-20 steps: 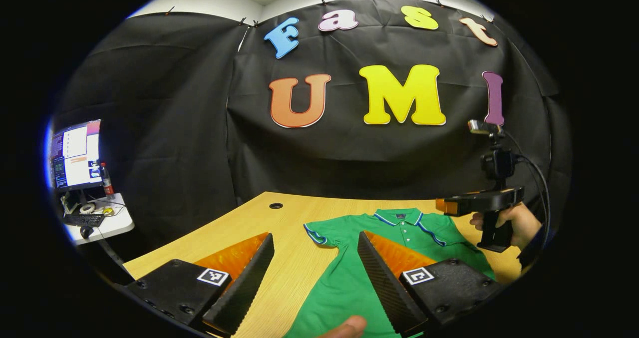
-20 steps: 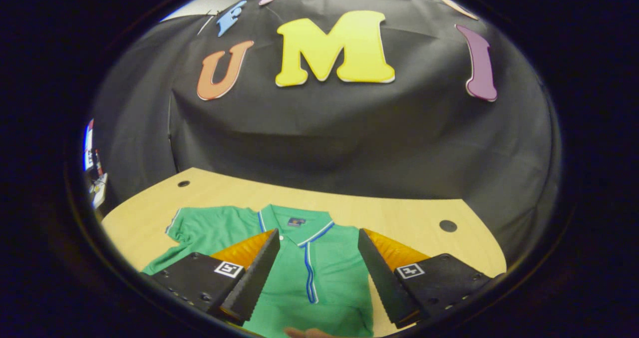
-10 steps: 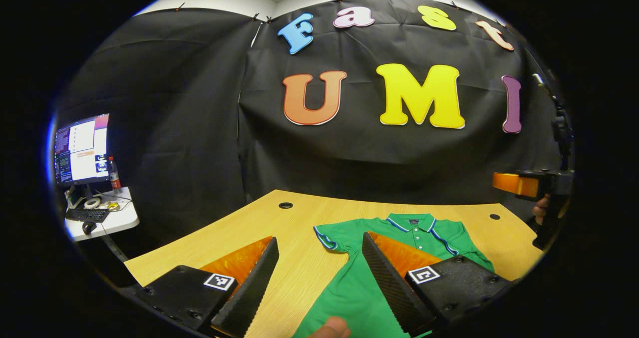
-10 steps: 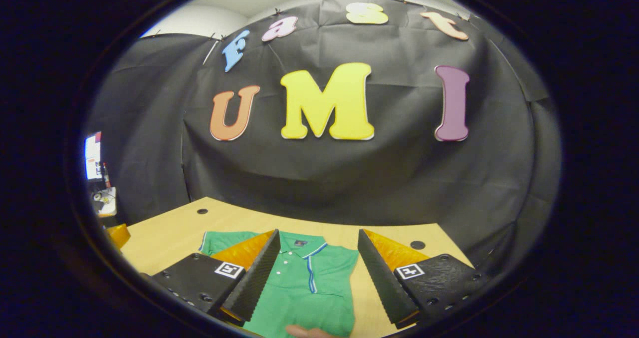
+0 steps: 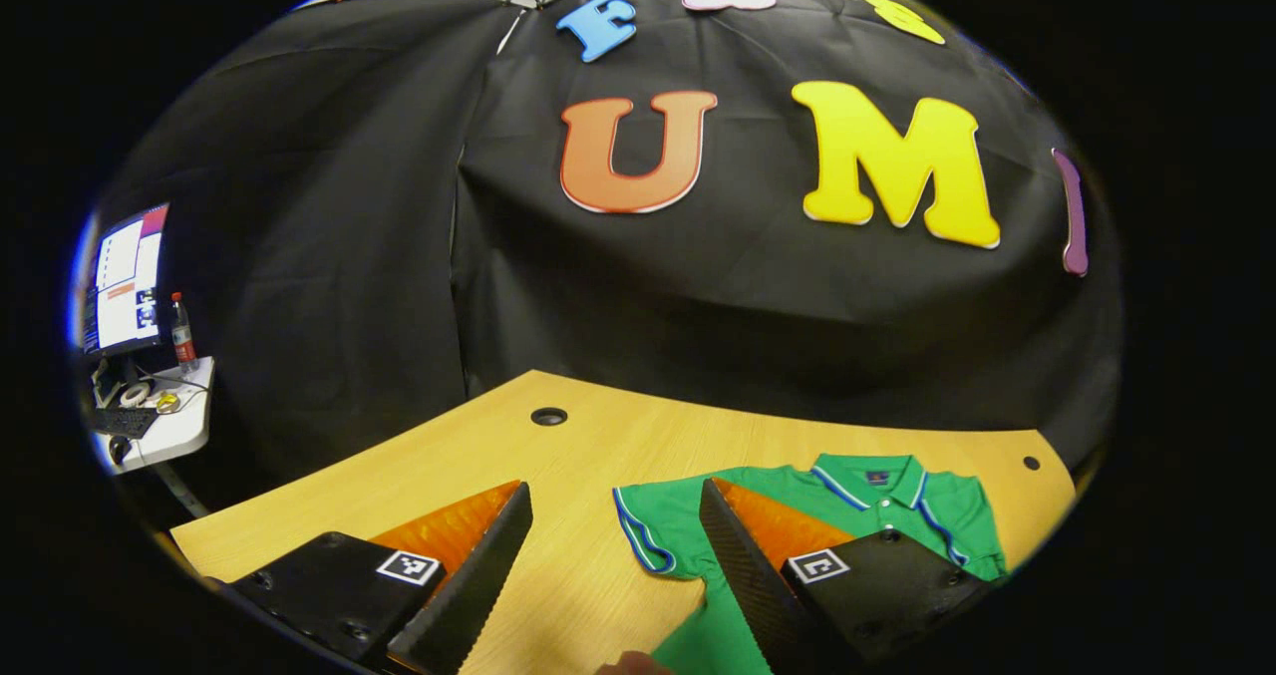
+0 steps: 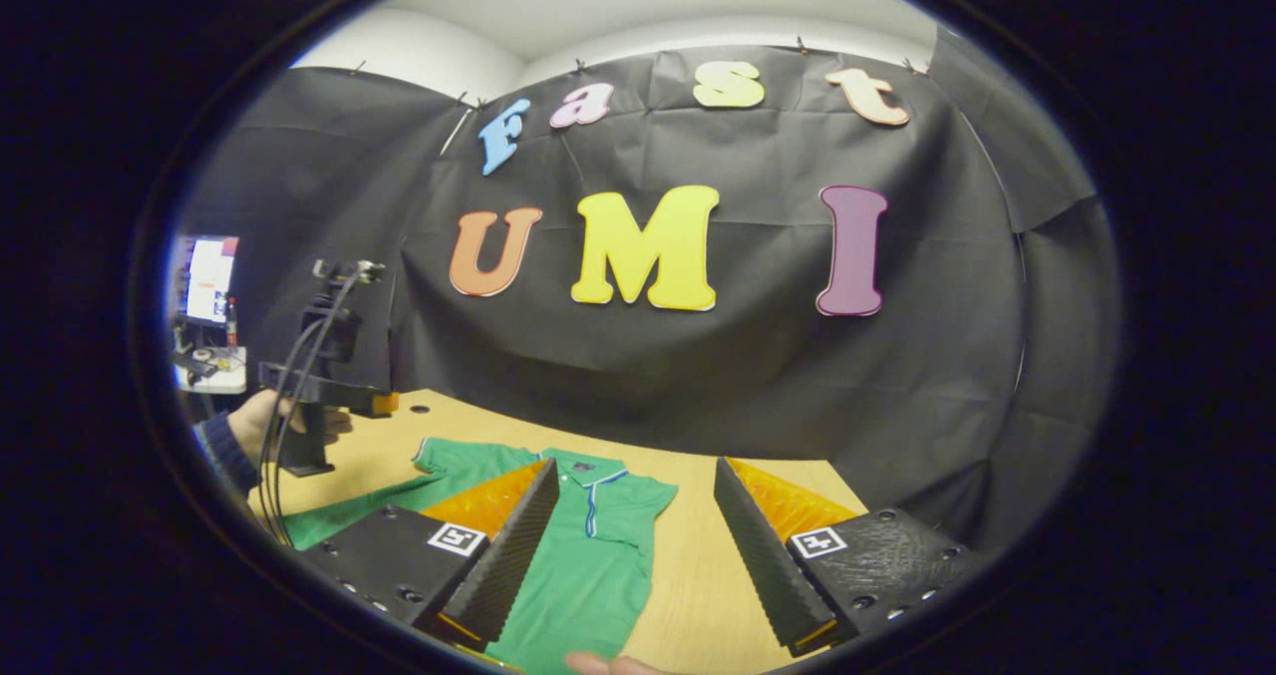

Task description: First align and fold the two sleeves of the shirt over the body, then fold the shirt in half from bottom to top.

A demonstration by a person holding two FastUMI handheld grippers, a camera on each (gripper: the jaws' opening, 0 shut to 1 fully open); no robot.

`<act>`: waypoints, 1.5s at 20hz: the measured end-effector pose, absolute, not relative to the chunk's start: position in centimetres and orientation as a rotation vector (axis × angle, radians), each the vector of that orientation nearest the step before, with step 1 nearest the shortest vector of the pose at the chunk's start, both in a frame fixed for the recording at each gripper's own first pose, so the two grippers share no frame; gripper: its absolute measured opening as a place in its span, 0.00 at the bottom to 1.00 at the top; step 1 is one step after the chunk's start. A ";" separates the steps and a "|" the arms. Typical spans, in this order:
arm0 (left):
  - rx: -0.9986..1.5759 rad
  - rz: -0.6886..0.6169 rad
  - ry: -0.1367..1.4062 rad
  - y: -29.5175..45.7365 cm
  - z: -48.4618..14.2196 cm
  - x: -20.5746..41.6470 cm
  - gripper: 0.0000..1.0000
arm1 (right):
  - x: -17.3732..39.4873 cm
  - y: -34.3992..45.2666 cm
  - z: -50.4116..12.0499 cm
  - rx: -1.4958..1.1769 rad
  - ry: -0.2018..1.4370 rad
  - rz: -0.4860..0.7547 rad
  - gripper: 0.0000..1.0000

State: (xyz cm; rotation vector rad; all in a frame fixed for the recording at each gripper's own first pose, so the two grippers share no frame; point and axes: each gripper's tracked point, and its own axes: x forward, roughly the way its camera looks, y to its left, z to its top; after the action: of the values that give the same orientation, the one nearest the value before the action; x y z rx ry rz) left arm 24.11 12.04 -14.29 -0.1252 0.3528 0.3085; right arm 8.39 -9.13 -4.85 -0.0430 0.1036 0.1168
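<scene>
Shirt [image 5: 857, 496] flat beneath open left hand-held gripper [image 5: 613, 565]

One shirt [image 5: 867, 501] on one table [image 5: 558, 456], two table holes [image 5: 548, 416] in the left gripper view. Two grippers: left [image 5: 613, 565], right [image 6: 633, 545]. One monitor [image 5: 120, 276], one bottle [image 5: 180, 321] at far left.

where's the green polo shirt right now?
The green polo shirt lies flat on the light wooden table, collar toward the black cloth wall. In the left gripper view it sits lower right; in the right gripper view, lower centre, between the open fingers.
</scene>
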 end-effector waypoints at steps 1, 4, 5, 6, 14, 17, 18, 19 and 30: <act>-0.159 0.296 0.394 11.9 -16.2 25.4 1.00 | 7.7 -9.6 -5.2 -0.048 0.098 0.117 0.95; -0.203 0.325 0.459 12.8 -21.2 28.6 1.00 | 5.8 -11.0 -6.6 -0.032 0.085 0.116 0.95; -0.214 0.337 0.499 12.9 -22.8 29.3 1.00 | 5.4 -11.3 -7.1 -0.024 0.087 0.118 0.95; -0.230 0.341 0.539 12.8 -24.2 29.7 1.00 | 5.1 -11.7 -7.7 -0.010 0.091 0.117 0.95; -0.299 0.302 0.612 12.3 -25.5 32.5 0.27 | 6.2 -12.1 -11.0 0.073 0.154 0.159 0.95; -0.278 0.291 0.597 12.1 -24.3 33.0 0.09 | 6.2 -12.3 -11.8 0.075 0.170 0.158 0.95; -0.268 0.286 0.584 11.9 -23.5 33.1 0.08 | 6.2 -12.3 -12.1 0.074 0.173 0.156 0.95; -0.256 0.282 0.575 11.6 -22.9 33.2 0.08 | 6.2 -12.4 -12.1 0.074 0.175 0.153 0.95; -0.178 0.112 0.451 1.1 -16.0 34.4 0.46 | 5.6 -12.4 -13.1 0.027 0.196 0.116 0.95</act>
State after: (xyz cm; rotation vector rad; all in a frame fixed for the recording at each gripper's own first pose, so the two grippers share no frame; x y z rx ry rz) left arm 34.43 1.13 -15.97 -0.1777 0.4511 0.1118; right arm 5.56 -12.38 -13.07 0.0266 0.1957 0.1155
